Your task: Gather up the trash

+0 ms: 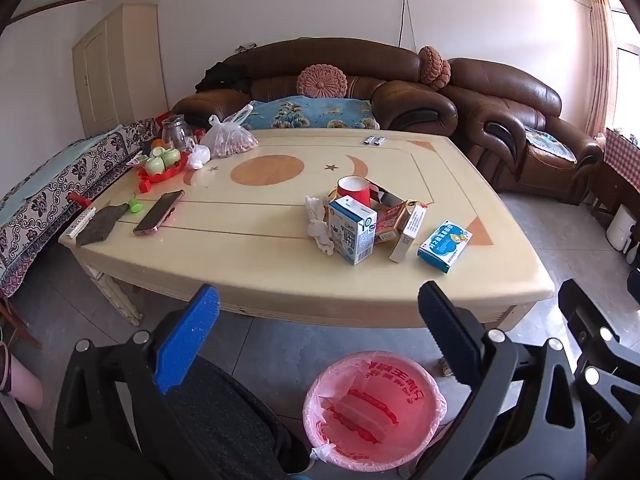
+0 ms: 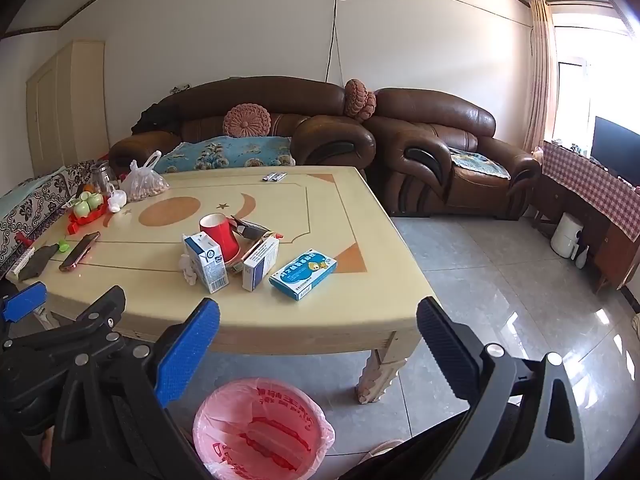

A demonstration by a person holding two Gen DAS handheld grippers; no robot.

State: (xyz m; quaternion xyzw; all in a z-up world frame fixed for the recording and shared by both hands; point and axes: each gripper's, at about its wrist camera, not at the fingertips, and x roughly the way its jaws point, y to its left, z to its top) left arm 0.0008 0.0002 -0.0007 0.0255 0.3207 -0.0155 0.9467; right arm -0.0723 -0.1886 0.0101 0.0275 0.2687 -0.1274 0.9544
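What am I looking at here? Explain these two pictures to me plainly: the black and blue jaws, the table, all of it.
No robot here: a person holds a two-finger tool in each hand, each with a wide-angle camera looking along its fingers. One picture comes from the left gripper, the other from the right gripper. Both have their jaws spread wide and hold nothing.

Ahead is a cream table. On it sits a cluster of rubbish: a red paper cup, a small milk carton, a crumpled tissue, a white-and-blue box and a blue medicine box. Farther left lie a phone and a bag of nuts.

On the floor below stands a bin with a pink liner.
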